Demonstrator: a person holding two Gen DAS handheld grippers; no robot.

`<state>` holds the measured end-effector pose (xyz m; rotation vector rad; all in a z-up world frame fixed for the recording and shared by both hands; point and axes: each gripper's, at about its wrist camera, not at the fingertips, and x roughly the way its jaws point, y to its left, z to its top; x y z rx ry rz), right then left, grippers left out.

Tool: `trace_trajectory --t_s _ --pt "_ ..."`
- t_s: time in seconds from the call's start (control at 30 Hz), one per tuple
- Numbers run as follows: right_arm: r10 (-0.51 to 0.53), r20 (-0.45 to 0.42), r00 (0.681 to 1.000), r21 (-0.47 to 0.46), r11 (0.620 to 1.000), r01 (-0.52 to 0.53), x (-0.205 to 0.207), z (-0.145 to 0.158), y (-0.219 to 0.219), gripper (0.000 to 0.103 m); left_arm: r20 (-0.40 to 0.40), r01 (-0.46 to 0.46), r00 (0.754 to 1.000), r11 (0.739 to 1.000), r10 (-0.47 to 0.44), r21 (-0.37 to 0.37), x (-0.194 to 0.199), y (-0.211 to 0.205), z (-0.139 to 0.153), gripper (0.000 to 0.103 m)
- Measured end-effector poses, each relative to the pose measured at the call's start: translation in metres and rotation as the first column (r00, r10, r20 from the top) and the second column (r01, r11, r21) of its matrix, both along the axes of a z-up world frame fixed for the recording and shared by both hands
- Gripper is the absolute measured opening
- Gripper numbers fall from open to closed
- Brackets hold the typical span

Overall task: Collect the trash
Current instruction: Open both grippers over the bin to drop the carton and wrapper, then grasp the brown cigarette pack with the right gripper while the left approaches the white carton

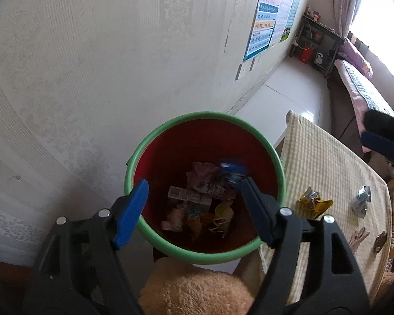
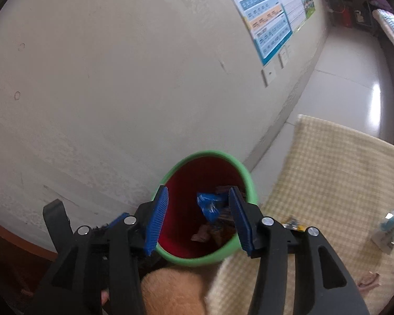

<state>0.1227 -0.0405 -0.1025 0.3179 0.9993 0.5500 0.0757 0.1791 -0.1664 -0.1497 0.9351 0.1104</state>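
Table (image 1: pixel 328 162) with checked cloth sits right of bin; yellow wrapper (image 1: pixel 314 201) and white-blue wrapper (image 1: pixel 361 201) lie on it. Bin (image 1: pixel 170 246), green rim, red inside, stands by the wall, wrappers piled at bottom. Left gripper (image 1: pixel 194 183) over bin, jaws apart, nothing gripped. Right gripper (image 2: pixel 198 193) over bin too, jaws apart; blurred blue wrapper (image 2: pixel 208 206) between them, untouched by pads.
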Motion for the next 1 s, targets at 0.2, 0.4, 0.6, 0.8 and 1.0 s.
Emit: trace_trajectory --t_s 0.2,0.4,0.6,0.8,1.0 --pt "-0.019 0.046 0.999 -0.098 0.995 0.023 -0.039 0.006 -0.056 0.052 0.020 0.042 0.999 0.998 -0.041 -0.036 -0.010 -0.016 0.008 0.071" --pt "-0.165 0.042 0.985 -0.234 0.957 0.170 -0.085 -0.011 -0.155 0.053 -0.011 0.158 0.987 0.986 -0.159 -0.048 -0.023 -0.067 0.002 0.071" --pt "-0.498 0.013 0.867 -0.374 0.802 0.466 -0.121 -0.049 -0.278 0.054 -0.029 0.290 0.956 0.956 -0.291 -0.049 -0.031 -0.126 0.003 0.071" --pt "-0.664 -0.155 0.732 -0.382 0.723 0.575 -0.136 -0.101 -0.352 0.054 -0.055 0.413 0.908 0.909 -0.416 -0.053 -0.039 -0.186 0.000 0.071" --pt "-0.586 -0.223 0.779 -0.411 0.781 0.470 -0.126 -0.124 -0.337 0.047 -0.083 0.592 0.802 0.805 -0.592 -0.029 -0.051 -0.266 -0.008 0.071"
